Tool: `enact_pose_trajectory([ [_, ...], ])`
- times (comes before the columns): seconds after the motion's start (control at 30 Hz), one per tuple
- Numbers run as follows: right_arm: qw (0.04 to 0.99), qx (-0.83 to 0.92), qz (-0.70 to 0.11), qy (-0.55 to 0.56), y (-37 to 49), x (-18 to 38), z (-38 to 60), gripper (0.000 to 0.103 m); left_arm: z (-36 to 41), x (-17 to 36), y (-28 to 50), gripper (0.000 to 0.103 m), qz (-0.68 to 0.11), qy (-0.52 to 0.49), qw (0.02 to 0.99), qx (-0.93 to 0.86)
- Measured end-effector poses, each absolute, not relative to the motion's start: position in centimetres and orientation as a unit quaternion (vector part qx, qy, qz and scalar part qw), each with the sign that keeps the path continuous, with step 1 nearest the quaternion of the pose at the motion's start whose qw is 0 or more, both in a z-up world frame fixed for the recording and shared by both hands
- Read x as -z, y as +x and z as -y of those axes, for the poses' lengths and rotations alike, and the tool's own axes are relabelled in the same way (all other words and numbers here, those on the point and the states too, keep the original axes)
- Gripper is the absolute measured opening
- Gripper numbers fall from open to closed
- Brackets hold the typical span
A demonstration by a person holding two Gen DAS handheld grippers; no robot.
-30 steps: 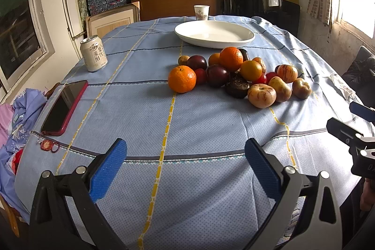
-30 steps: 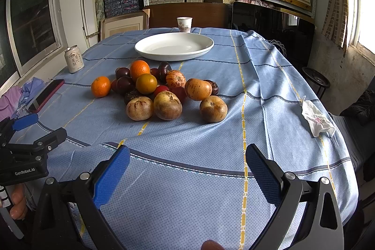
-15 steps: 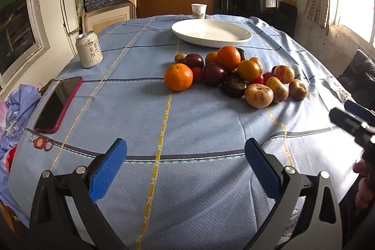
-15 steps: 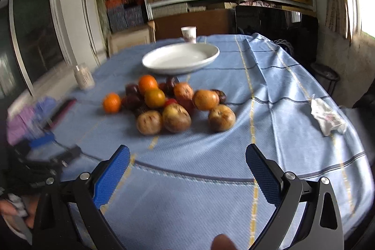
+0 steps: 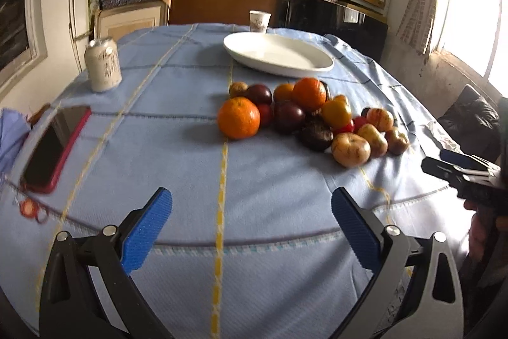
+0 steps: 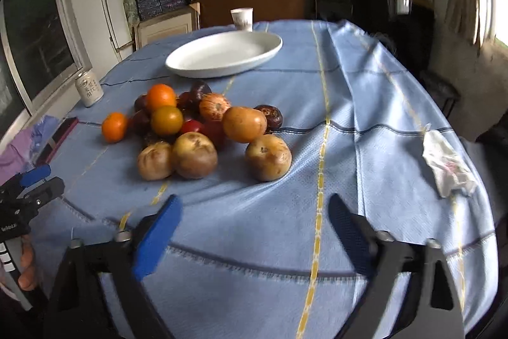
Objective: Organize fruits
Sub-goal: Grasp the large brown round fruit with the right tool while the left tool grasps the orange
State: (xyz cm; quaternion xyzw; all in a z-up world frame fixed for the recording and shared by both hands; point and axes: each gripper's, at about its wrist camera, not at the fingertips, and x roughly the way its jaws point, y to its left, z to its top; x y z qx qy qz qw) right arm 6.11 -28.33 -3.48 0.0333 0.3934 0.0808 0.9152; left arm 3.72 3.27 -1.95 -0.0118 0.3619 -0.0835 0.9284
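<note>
Closer now to the fruit pile point(image 6: 203, 129) on the tablecloth point(image 6: 349, 148), short of the empty plate point(image 6: 222, 53). Right gripper point(image 6: 254, 231) closing on nothing; left gripper point(image 5: 250, 221) spread wide, empty, ready for sorting.

From the near table edge my left wrist camera looks down-forward beside my right one, both sharing the fruit pile point(image 5: 304, 116) and white plate point(image 6: 222, 54).
</note>
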Motion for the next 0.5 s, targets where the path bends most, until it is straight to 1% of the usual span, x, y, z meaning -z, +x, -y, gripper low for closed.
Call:
enact_pose_trajectory([
  [0.03, 0.913, -0.074, -0.400, 0.029, 6.8, 3.6, 28.5, 0.084, -3.2, 1.8, 4.2, 0.099, -0.365, -0.004, 0.927, 0.082],
  [0.1, 0.911, -0.064, -0.408, 0.010, 8.1, 3.8, 28.5, 0.072, -3.3, 1.5, 5.4, 0.099, -0.372, 0.007, 0.925, 0.074],
  [0.17, 0.909, -0.065, -0.412, 0.000, 9.1, 4.0, 28.3, 0.067, -3.5, 1.3, 6.3, 0.099, -0.375, 0.009, 0.925, 0.066],
  [0.23, 0.906, -0.065, -0.418, -0.011, 10.2, 4.3, 28.1, 0.066, -3.9, 1.2, 7.4, 0.099, -0.379, 0.005, 0.923, 0.066],
  [0.37, 0.900, -0.070, -0.430, -0.016, 11.5, 4.8, 28.0, 0.056, -4.6, 1.4, 9.1, 0.099, -0.389, 0.003, 0.919, 0.059],
  [0.47, 0.896, -0.070, -0.437, -0.016, 12.4, 5.4, 27.8, 0.052, -4.9, 2.0, 9.8, 0.099, -0.397, -0.004, 0.916, 0.057],
  [0.5, 0.894, -0.076, -0.442, -0.012, 12.7, 5.7, 27.8, 0.048, -4.9, 2.1, 9.9, 0.099, -0.399, -0.004, 0.915, 0.056],
])
